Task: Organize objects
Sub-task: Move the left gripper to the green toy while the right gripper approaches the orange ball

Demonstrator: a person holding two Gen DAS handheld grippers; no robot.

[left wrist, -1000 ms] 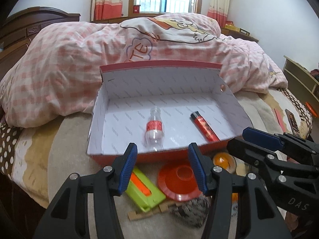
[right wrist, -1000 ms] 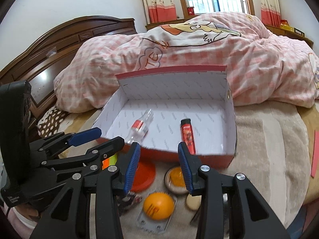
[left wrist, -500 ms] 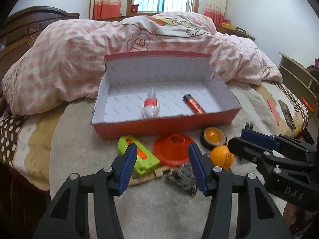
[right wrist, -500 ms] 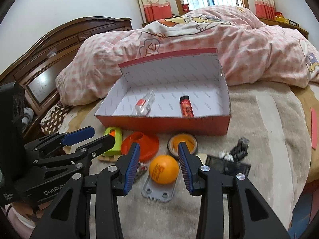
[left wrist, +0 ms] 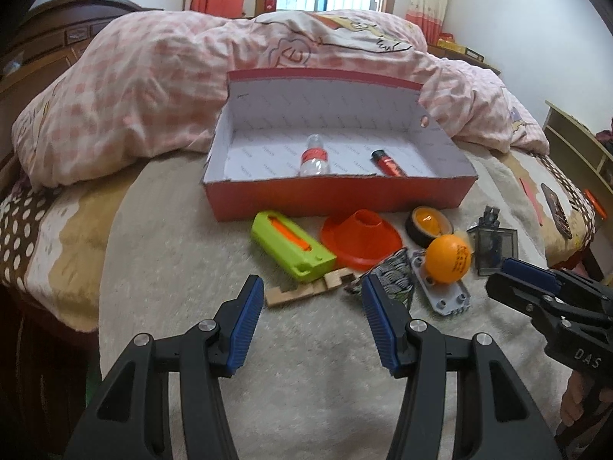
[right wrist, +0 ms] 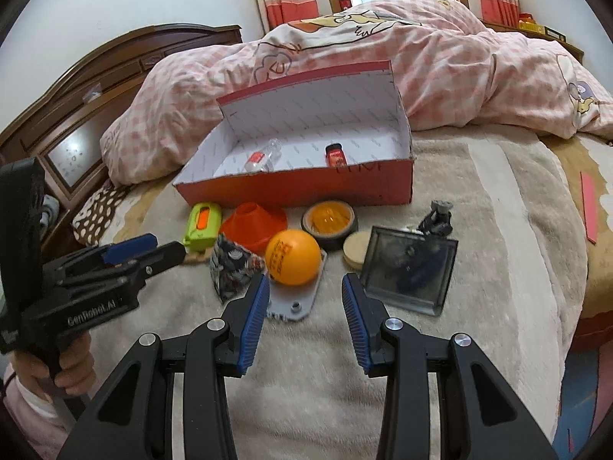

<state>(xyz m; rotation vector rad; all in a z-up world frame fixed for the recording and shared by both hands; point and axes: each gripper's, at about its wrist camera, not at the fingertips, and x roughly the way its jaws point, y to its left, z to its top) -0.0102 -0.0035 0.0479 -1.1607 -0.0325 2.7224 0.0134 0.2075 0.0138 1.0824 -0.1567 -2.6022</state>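
Observation:
An open red box [left wrist: 337,195] [right wrist: 306,188] stands on the bed and holds a small clear bottle [left wrist: 314,155] and a red lighter [left wrist: 389,163]. In front of it lie a green case [left wrist: 291,245], an orange cone [left wrist: 360,237], a tape roll [left wrist: 429,222], an orange ball [right wrist: 293,257] on a grey plate [right wrist: 295,304], a wooden piece [left wrist: 306,287], a patterned pouch [right wrist: 230,268] and a dark clear box [right wrist: 410,272]. My left gripper [left wrist: 312,318] is open and empty, near side of the wooden piece. My right gripper [right wrist: 302,318] is open and empty, just short of the ball.
A pink checked quilt [left wrist: 153,88] is heaped behind the box. A wooden headboard [right wrist: 95,88] stands at the left. A round cream disc [right wrist: 356,247] lies by the tape roll. A phone [left wrist: 557,211] lies at the bed's right edge.
Both grippers have drawn back from the box toward the near side of the bed, so the loose objects in front of the box have come into full view. Both stay open.

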